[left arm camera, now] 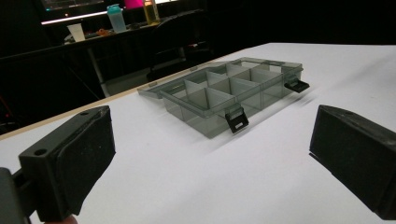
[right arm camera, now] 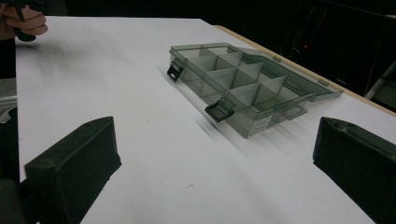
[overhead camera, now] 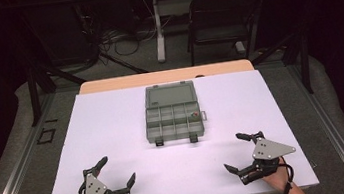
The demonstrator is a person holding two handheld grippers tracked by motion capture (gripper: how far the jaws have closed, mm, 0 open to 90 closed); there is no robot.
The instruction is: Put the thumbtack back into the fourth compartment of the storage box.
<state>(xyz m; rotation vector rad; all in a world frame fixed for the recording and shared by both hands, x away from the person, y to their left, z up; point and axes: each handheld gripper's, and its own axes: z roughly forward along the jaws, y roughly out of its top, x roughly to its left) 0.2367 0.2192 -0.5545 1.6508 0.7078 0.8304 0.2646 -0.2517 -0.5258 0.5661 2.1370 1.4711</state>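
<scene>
The room is dark, and a white table (overhead camera: 114,135) stands in the middle of it. A black chair (overhead camera: 222,17) waits behind the table on the far side. A grey see-through box (overhead camera: 173,112) sits in the middle of the table, a bit toward the far side. Its lid lies open and flat behind it. Inside are many little compartments, and two black clips hang on its near edge. The left gripper (overhead camera: 118,172) is near the front edge of the table, on the left. Its jaws are wide apart and hold nothing. The right gripper (overhead camera: 241,151) is near the front edge on the right. It too is spread wide and holds nothing. Both are well apart from the box.
</scene>
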